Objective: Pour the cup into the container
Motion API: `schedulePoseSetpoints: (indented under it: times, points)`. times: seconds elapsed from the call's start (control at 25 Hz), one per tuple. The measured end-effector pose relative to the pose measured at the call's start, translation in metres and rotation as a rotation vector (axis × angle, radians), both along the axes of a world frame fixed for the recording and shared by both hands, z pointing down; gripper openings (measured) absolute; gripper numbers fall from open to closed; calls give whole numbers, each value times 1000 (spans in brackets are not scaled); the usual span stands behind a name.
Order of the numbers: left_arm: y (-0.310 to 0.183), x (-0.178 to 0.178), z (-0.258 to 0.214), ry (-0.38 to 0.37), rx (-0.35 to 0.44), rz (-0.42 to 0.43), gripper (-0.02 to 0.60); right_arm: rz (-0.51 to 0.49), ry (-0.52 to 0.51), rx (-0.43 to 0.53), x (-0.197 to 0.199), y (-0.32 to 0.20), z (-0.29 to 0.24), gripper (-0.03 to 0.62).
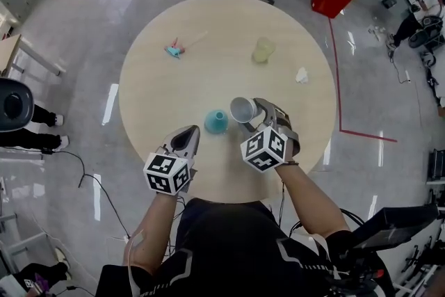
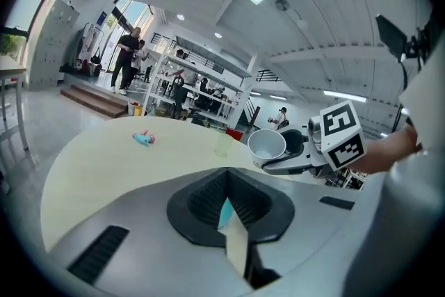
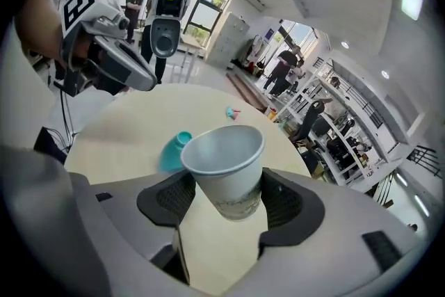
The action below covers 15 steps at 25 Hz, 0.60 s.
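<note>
Paper cup (image 1: 243, 109) tipped on its side, pinched in right gripper (image 1: 254, 113), mouth beside teal container (image 1: 216, 122) near the table's (image 1: 208, 66) near edge. Inside looks empty. Likely pour step, late. Next: mouth over the narrow neck, or right the cup. Left gripper (image 1: 188, 137) pressed together, holding nothing.
</note>
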State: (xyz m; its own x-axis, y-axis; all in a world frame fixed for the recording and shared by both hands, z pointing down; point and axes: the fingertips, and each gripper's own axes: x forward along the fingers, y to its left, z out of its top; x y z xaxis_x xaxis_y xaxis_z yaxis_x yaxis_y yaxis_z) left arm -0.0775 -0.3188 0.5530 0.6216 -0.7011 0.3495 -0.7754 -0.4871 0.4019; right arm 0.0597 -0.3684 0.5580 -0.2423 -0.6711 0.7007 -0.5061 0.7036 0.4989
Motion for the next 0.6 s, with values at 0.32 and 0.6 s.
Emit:
schedulePoseSetpoints:
  times: [0.32,0.6]
  points:
    - [4,4,-2,24,11,10,2,-41,151,32,-8,-4,8,301]
    - [10,8,4,-24,33,53,2,-87,253,74,-17,-5,14,301]
